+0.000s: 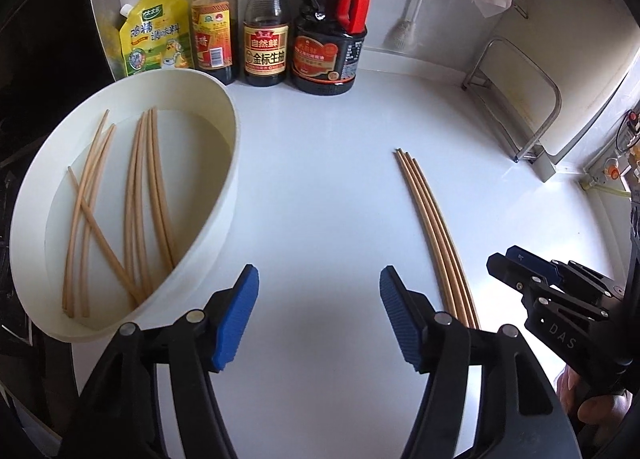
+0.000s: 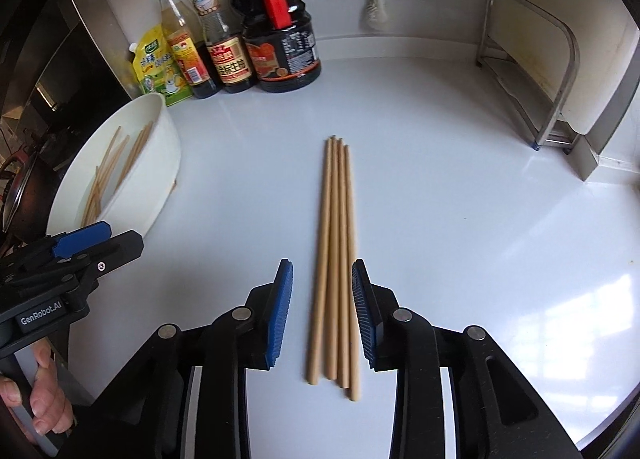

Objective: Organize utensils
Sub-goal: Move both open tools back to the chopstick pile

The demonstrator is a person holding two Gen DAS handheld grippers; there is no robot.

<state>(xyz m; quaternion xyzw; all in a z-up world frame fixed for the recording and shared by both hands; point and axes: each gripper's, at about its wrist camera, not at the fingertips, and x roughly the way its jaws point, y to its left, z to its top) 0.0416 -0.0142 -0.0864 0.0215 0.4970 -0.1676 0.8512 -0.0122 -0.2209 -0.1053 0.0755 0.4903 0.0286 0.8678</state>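
Four chopsticks (image 2: 334,259) lie side by side on the counter (image 2: 460,199), right of the basin (image 1: 224,195), tips roughly even, so they look already sorted into a set. Right gripper (image 2: 322,307) straddles their near ends, pads apart with a gap either side, nothing gripped; probably squaring them up or about to pinch the bundle. Left gripper (image 1: 318,319) hangs wide and empty between basin and set. Loose sticks (image 1: 120,211) in the basin lie crossed, likely the unsorted supply, so it's placed to reach them next. Bottles (image 1: 264,19) stand behind the basin, clear of the work.
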